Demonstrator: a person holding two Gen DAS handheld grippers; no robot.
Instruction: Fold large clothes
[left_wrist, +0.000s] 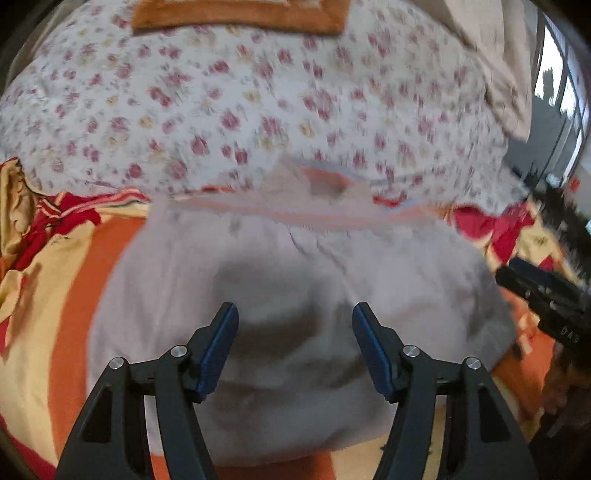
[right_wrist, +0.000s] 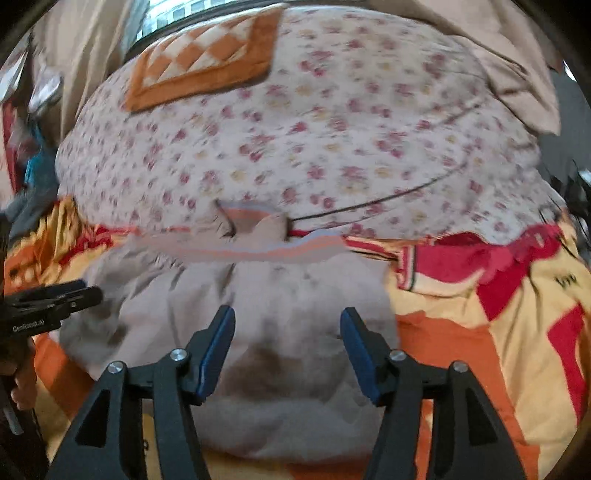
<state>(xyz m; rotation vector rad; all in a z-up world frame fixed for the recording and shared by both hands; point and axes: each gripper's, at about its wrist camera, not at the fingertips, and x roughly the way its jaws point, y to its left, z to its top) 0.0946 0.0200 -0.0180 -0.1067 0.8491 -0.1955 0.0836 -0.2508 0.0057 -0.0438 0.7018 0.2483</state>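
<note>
Garment: pale lilac-grey soft cotton garment (left_wrist: 295, 295) with a pink-and-blue striped band along its far edge is lying spread on the orange, yellow and red patterned bedspread (left_wrist: 55, 295), its far edge meeting the white quilt printed with small red flowers (left_wrist: 258, 92).
Left gripper: black two-finger left gripper with blue pads (left_wrist: 294, 343) is hanging over the near middle of the garment, jaws parted, nothing between them, no cloth pinched.
Right gripper: black right gripper with blue pads (right_wrist: 287, 347) is hovering over the same cloth, likewise released and empty; the garment (right_wrist: 240, 314) is showing plainly through the gap.
Beyond: orange-and-cream checked padded mat (right_wrist: 207, 62) is sitting on the far end of the quilt, well apart from the work.
Step in hand, as I judge it: both hands are free, so the next grasp is being chosen; how far the folding has got I cannot tell through the blur.
Doing it well: pick two matching points on one edge, pinch the garment layer only and not the bedspread beneath, lift both sides evenly, and lay the edge over square so the striped band stays straight.
Risk: creases around the middle are likely to get trapped unless smoothed first.
</note>
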